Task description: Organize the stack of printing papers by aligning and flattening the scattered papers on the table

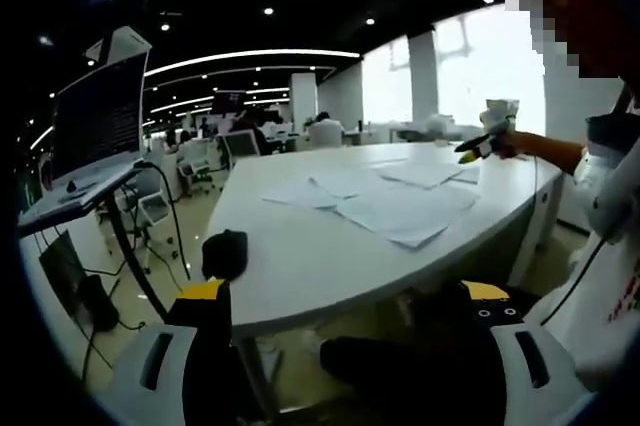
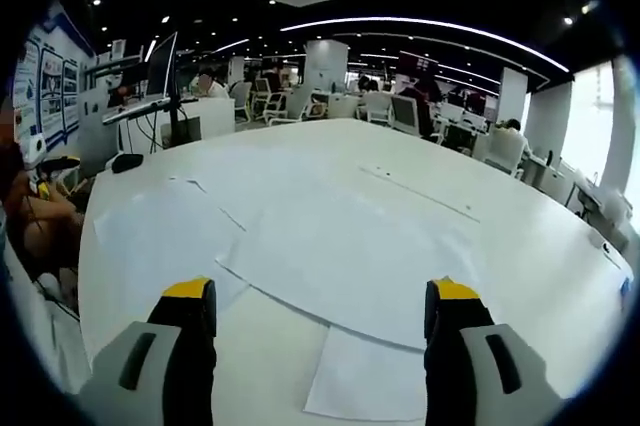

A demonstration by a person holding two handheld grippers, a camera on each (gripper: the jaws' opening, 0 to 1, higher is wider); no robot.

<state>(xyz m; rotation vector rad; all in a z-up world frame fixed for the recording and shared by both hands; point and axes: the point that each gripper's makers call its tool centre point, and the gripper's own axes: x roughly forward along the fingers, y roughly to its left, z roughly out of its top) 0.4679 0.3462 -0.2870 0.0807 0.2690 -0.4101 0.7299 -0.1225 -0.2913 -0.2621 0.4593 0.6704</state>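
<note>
Papers point(image 2: 340, 256) loose on table point(image 2: 520, 246), grippers apart.

Large white table point(image 1: 300, 266) with rounded edges; scattered white papers point(image 1: 385, 201) spread loosely overlapping across its top, seen close in the right gripper view, plus a small black object point(image 1: 225, 251) near one edge

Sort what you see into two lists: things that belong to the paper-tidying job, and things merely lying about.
Job: scattered papers; white table; left tool; right tool.

Lying about: black object at the table edge; monitor on a stand; office chairs.
</note>
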